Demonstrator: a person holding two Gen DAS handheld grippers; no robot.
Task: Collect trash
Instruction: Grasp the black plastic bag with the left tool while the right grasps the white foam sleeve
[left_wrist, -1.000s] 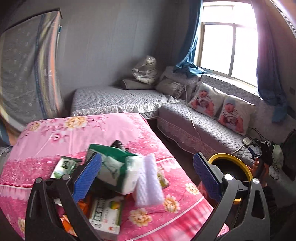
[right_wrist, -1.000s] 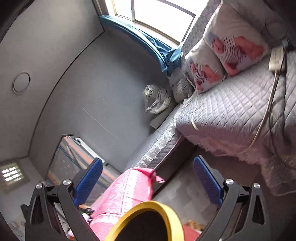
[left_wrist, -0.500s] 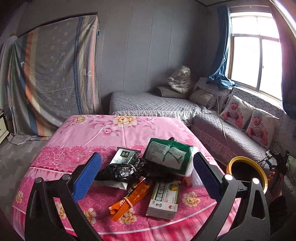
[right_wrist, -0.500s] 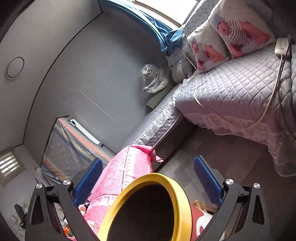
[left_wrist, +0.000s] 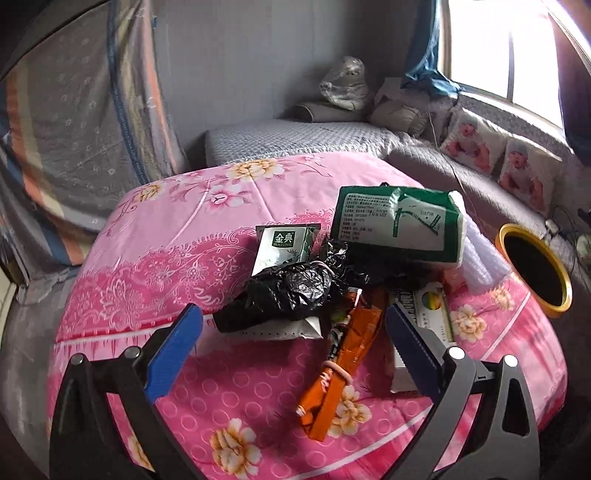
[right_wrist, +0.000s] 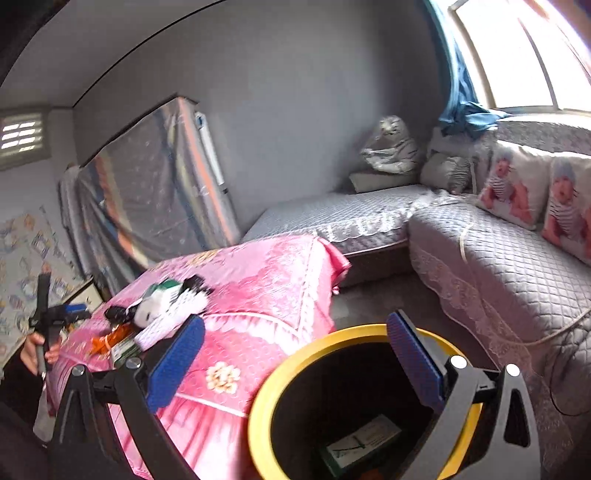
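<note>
The left gripper (left_wrist: 293, 341) has dropped closer to the trash and tipped down. It is wide open and holds nothing. Just in front of it lie a crumpled black bag (left_wrist: 291, 290), an orange wrapper (left_wrist: 338, 365) and a green pack (left_wrist: 399, 225). The bag looks soft and light, so pinching its puffy middle should work. They sit on a pink flowered cloth (left_wrist: 177, 251). To the right stands the yellow-rimmed bin (right_wrist: 284, 376), with some trash already inside. The right gripper (right_wrist: 295, 360), open and empty, hangs over it. Grey sofas and a bright window fill the room.
</note>
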